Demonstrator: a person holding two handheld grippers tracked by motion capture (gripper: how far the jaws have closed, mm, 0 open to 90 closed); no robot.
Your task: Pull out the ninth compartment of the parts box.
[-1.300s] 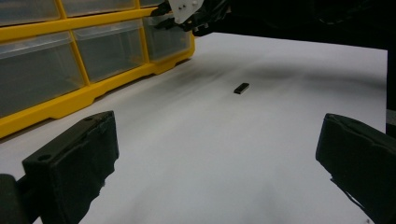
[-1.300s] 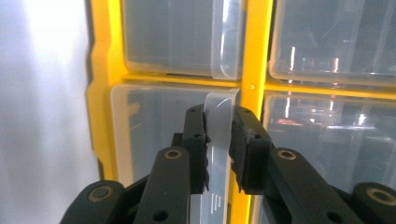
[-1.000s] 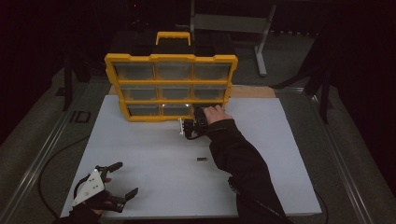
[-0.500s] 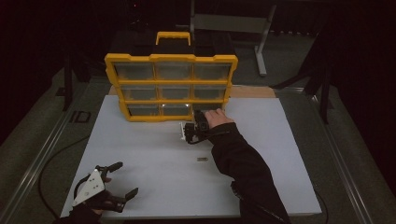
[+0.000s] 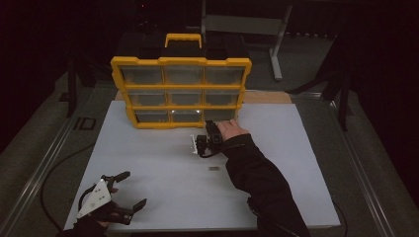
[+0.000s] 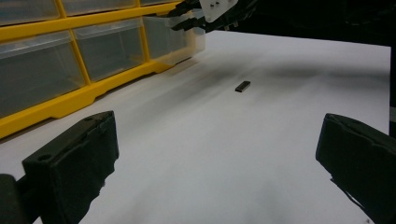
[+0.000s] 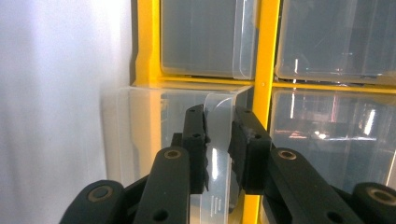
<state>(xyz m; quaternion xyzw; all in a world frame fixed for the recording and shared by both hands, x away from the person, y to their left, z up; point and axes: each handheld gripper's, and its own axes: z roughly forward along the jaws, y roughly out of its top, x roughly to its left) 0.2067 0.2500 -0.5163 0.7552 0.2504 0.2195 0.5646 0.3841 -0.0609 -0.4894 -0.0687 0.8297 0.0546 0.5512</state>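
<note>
Clear plastic between black jaws: the right gripper [image 7: 218,140] is clamped on the pull tab of a drawer [image 7: 154,135] — the one at the bottom-right corner of the yellow organizer [image 5: 180,89]. The drawer sits slightly proud of the frame, its front wall transparent; contents are hard to make out through the glare. In the high view the right gripper [image 5: 210,133] is partly covered by the person's hand [image 5: 232,131] and dark sleeve, so the grip itself can't be read there.

Left gripper [image 6: 219,154] — jaws wide apart, nothing between them, low over the white bench [image 5: 163,168] near its front-left corner, well apart from the organizer. Its jaws are cut off by the frame edges in its own view.

A small dark flat part [image 6: 242,86] lies loose on the bench between the two grippers; too small to identify. The organizer's black top and yellow handle [image 5: 183,38] fade into a dark background.
</note>
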